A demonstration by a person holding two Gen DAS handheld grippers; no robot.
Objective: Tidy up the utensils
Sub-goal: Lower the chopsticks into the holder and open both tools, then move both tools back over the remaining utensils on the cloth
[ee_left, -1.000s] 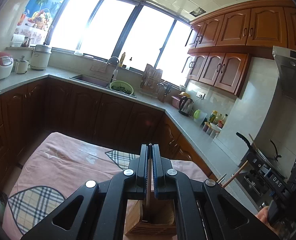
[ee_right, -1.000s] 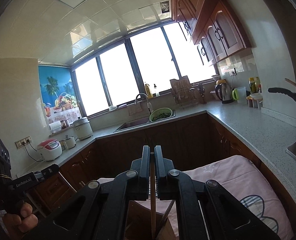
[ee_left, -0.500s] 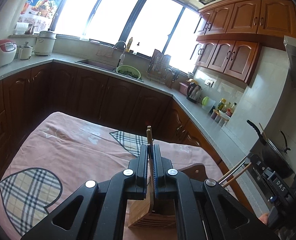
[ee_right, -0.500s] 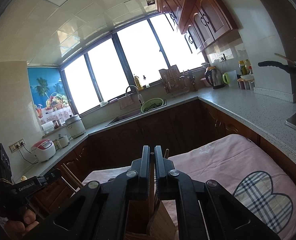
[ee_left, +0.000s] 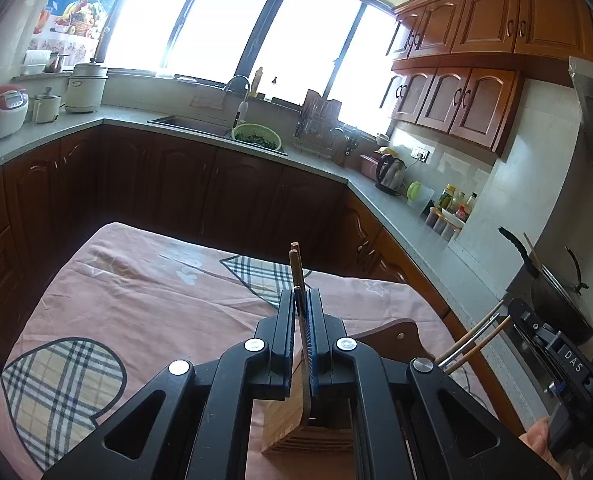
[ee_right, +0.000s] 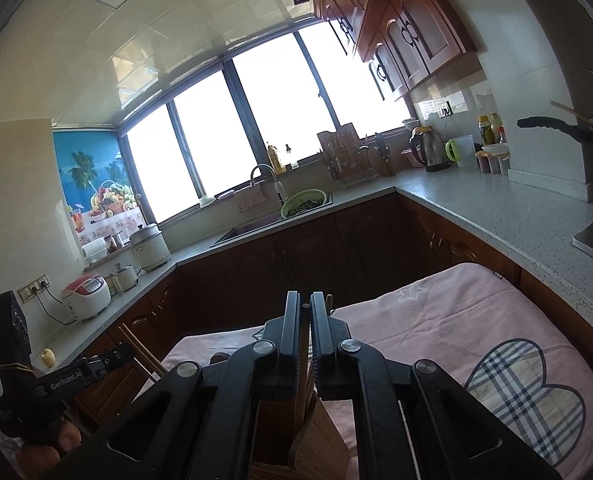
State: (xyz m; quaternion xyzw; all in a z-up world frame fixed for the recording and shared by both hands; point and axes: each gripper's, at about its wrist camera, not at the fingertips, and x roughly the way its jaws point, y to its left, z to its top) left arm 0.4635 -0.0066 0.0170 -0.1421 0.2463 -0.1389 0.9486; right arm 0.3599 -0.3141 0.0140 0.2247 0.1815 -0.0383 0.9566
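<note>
Left wrist view: nearest, the left gripper [ee_left: 305, 300] has its jaws pressed tight on a pair of wooden chopsticks [ee_left: 296, 264]. The sticks stand almost upright. Their tops poke out above the jaws and their low ends go down into a wooden holder [ee_left: 296, 412] right under the gripper. The holder stands on a bench with a pink cloth [ee_left: 144, 280] that has plaid shapes on it. At the right edge is the right gripper [ee_left: 516, 320], with two more chopsticks sticking out toward the left.

In the right wrist view, the right gripper [ee_right: 304, 308] has its jaws just starting to spread, with a thin wooden stick [ee_right: 303, 356] between them. I cannot tell if the pads still press on it. The wooden holder [ee_right: 316, 440] is just below. At the near left, a hand [ee_right: 52, 444] holds the left gripper [ee_right: 128, 348].

Farther off are dark cabinets, a grey counter [ee_left: 408, 220] with a kettle [ee_left: 390, 172], a sink with a green bowl [ee_left: 256, 136], and big bright windows [ee_left: 224, 20].
</note>
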